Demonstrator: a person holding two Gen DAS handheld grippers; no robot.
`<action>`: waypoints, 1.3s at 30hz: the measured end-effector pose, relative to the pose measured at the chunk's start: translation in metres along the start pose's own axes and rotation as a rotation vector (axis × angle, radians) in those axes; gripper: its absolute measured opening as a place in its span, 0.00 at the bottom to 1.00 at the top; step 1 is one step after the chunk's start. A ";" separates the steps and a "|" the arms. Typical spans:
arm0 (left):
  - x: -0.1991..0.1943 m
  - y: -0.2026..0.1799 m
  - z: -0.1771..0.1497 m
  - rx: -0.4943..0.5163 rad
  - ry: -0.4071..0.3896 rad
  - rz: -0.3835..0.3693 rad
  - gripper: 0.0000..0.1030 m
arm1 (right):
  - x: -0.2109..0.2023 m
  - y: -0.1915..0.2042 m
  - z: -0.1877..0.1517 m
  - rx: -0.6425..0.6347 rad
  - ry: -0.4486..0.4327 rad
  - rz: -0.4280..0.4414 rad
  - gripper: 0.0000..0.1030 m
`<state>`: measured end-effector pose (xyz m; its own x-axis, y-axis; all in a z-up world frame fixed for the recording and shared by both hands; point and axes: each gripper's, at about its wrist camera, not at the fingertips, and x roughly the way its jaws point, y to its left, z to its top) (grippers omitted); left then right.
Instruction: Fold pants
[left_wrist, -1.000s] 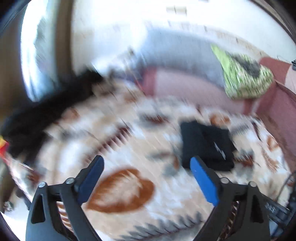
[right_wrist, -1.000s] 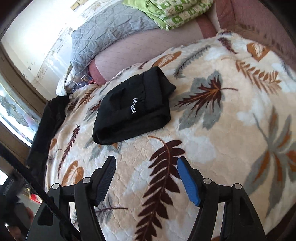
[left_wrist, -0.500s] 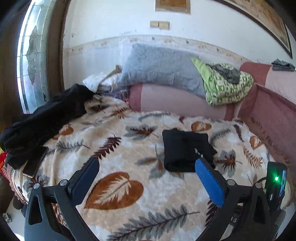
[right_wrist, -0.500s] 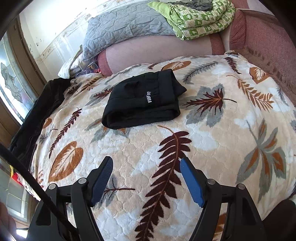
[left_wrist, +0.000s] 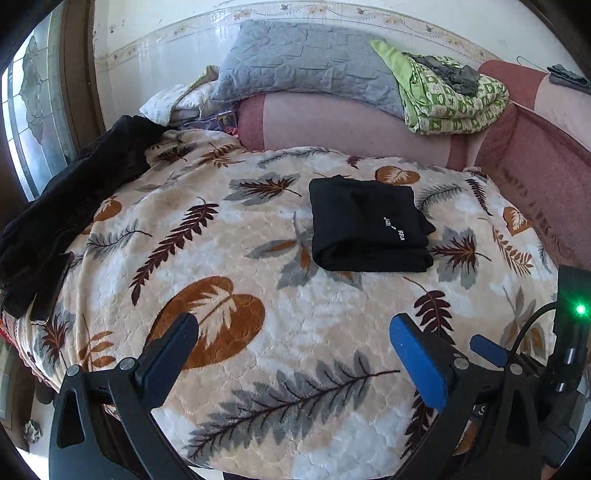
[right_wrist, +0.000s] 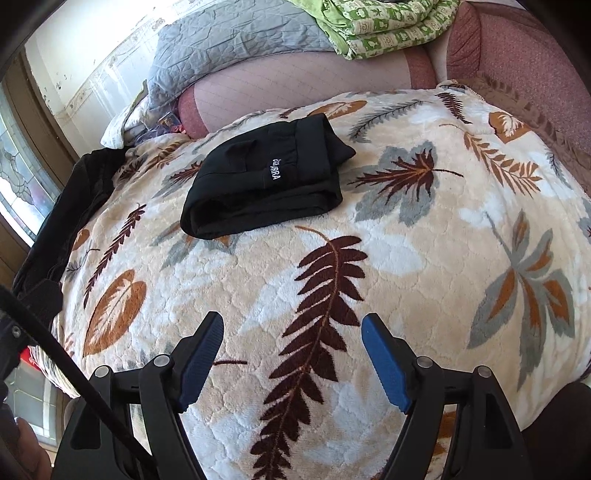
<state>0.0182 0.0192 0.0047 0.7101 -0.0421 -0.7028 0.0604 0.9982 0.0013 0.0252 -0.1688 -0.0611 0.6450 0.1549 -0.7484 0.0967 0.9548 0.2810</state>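
Note:
Black pants (left_wrist: 365, 225) lie folded into a compact rectangle with a small white logo, on a leaf-patterned blanket (left_wrist: 258, 295). They also show in the right wrist view (right_wrist: 266, 181). My left gripper (left_wrist: 291, 347) is open and empty, held above the blanket's near edge, well short of the pants. My right gripper (right_wrist: 291, 347) is open and empty, also near the front edge, apart from the pants. The right gripper's body with a green light (left_wrist: 576, 310) shows at the right of the left wrist view.
A second black garment (left_wrist: 66, 206) lies along the blanket's left edge by a window. At the back are a grey pillow (left_wrist: 306, 62), a green patterned quilt (left_wrist: 454, 99) and a pink couch back (left_wrist: 351, 125). A pink armrest (left_wrist: 546, 166) bounds the right side.
Both grippers have drawn back from the folded pants and steadied. The left wrist view went from blurred to sharp. The pants have not moved.

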 end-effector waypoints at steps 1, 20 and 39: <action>0.002 -0.001 -0.001 0.003 0.010 0.001 1.00 | 0.001 0.000 0.000 0.001 0.002 0.000 0.80; 0.035 0.001 -0.012 -0.008 0.151 -0.018 1.00 | 0.015 0.003 -0.004 -0.001 0.043 -0.018 0.81; 0.094 0.007 -0.058 0.038 0.264 -0.034 1.00 | 0.025 -0.019 0.028 -0.033 0.046 -0.061 0.82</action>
<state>0.0448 0.0248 -0.1031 0.4999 -0.0581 -0.8642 0.1111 0.9938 -0.0026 0.0607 -0.1895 -0.0688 0.6028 0.1067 -0.7908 0.1093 0.9706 0.2143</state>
